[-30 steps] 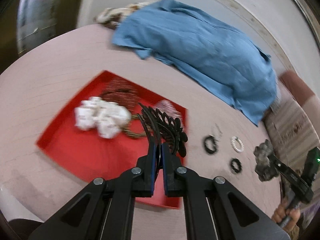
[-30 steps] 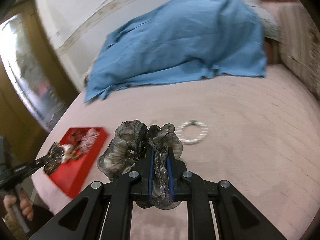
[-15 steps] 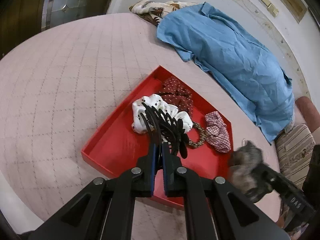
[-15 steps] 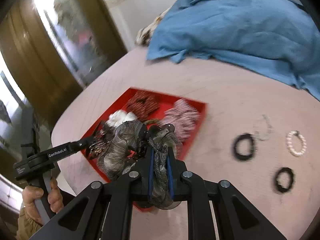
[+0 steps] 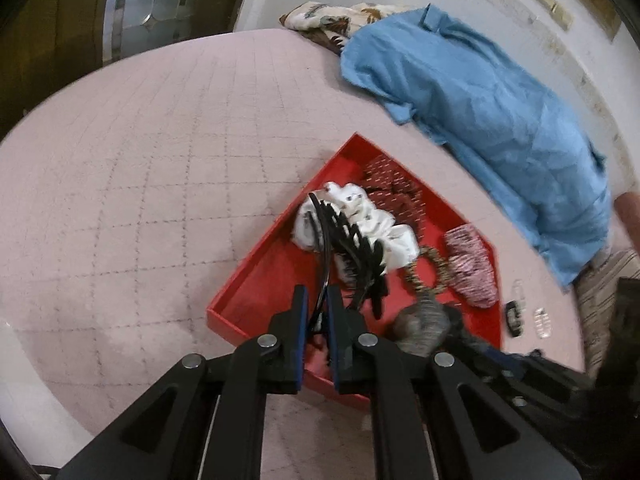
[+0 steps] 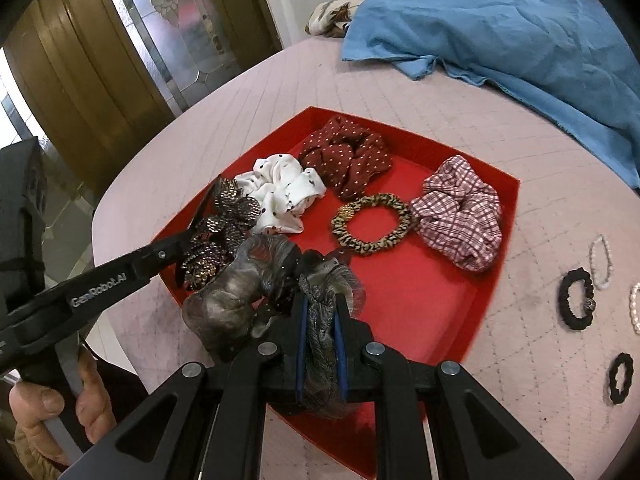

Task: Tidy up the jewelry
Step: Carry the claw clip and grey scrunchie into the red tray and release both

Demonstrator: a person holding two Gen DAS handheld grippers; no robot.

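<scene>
A red tray (image 6: 404,300) (image 5: 264,276) lies on the pink quilted bed. It holds a white scrunchie (image 6: 280,192), a maroon dotted scrunchie (image 6: 346,156), a leopard hair tie (image 6: 374,222) and a pink checked scrunchie (image 6: 460,212). My left gripper (image 5: 318,304) is shut on a black leaf-shaped hair clip (image 5: 352,248), seen as sparkly from the right wrist view (image 6: 220,232), over the tray's near left corner. My right gripper (image 6: 320,316) is shut on a grey-brown gauzy scrunchie (image 6: 240,296) above the tray's front edge.
Black hair ties (image 6: 576,300) (image 6: 620,376) and pearl bracelets (image 6: 602,256) lie on the bed right of the tray. A blue shirt (image 6: 500,20) and a patterned cloth (image 6: 332,20) lie at the back. A glass door (image 6: 172,16) stands beyond the bed's left edge.
Both grippers have swung left to the tray, each carrying its item. The right one moved from the bracelets to the tray's front edge; the left jaws have parted slightly around the clip.
</scene>
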